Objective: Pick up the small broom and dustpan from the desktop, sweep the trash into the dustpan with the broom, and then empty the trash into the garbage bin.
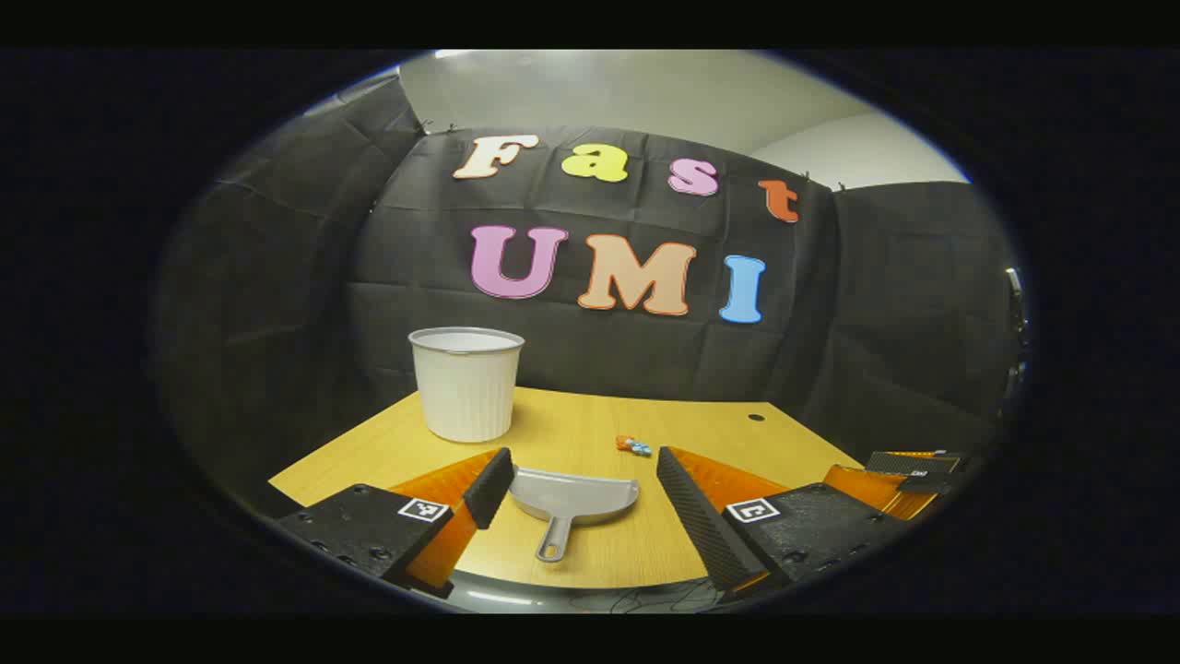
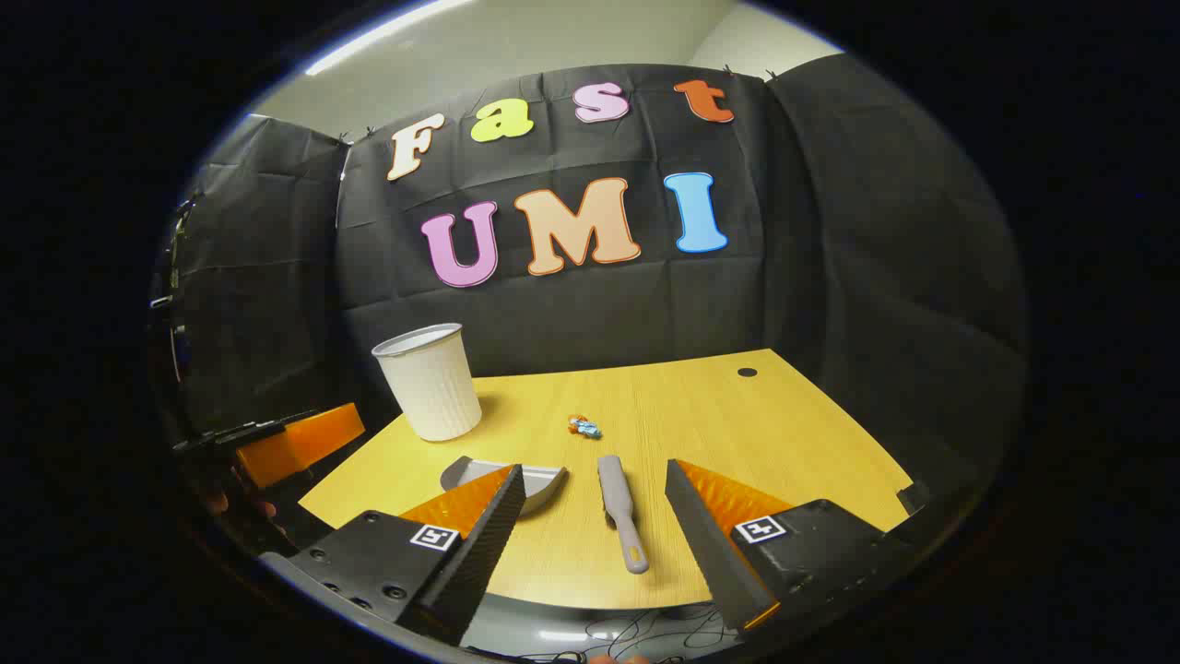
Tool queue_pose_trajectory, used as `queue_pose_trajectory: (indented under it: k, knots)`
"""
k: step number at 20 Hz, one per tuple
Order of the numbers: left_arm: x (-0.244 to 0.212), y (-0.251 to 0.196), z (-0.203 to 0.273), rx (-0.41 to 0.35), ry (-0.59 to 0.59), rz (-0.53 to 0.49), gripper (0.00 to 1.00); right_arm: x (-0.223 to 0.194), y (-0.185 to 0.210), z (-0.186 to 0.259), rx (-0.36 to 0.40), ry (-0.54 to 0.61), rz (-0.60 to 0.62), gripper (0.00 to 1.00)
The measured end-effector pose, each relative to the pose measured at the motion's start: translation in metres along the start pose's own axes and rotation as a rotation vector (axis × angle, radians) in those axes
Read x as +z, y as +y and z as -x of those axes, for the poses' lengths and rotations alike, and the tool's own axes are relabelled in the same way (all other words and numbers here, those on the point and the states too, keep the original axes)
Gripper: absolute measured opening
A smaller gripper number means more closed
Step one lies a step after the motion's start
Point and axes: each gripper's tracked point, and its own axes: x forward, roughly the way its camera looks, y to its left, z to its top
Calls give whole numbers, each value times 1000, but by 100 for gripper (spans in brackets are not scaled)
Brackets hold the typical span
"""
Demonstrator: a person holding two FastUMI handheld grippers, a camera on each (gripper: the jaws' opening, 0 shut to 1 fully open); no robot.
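Step in hand, as I judge it: the approach before the first pick-up; nothing is grasped yet. The left gripper [image 1: 585,484] hangs with its fingers spread wide and nothing between them, lined up on the grey plastic dustpan with a short looped handle [image 1: 573,503], which lies flat on the yellow wooden desktop [image 1: 701,429], handle toward the near edge. The right gripper [image 2: 595,503] is likewise spread and empty, framing the small grey hand broom [image 2: 619,512], which lies flat with its handle nearest the camera. Taking the white ribbed plastic garbage bin [image 2: 429,383] as landmark: the dustpan [image 2: 502,472] lies in front of the bin, nearer the desk's front edge; the broom lies just beyond the dustpan on the side away from the bin; the small crumpled orange-and-blue scrap of trash [image 2: 584,426] lies beside the bin's base, apart from it, farther back than both tools. Next move probably calls for each gripper to come down over its tool's handle and close across it, low enough to catch the thin handles without scraping the desk. Count: one bin, one dustpan, one broom, one cluster of trash (whether a single piece or two, cannot tell), two grippers.
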Motion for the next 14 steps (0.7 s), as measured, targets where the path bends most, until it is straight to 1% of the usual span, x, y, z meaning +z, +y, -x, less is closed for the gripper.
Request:
queue_pose_trajectory:
  k: [4, 14]
  knots:
    - [-2, -4, 0, -2, 10, 14, 93, 1, -3, 1, 4, 8, 7, 92]
    - [-9, -14, -5, -25, 36, 1, 93, 0, 1, -4, 34, 40, 8, 92]
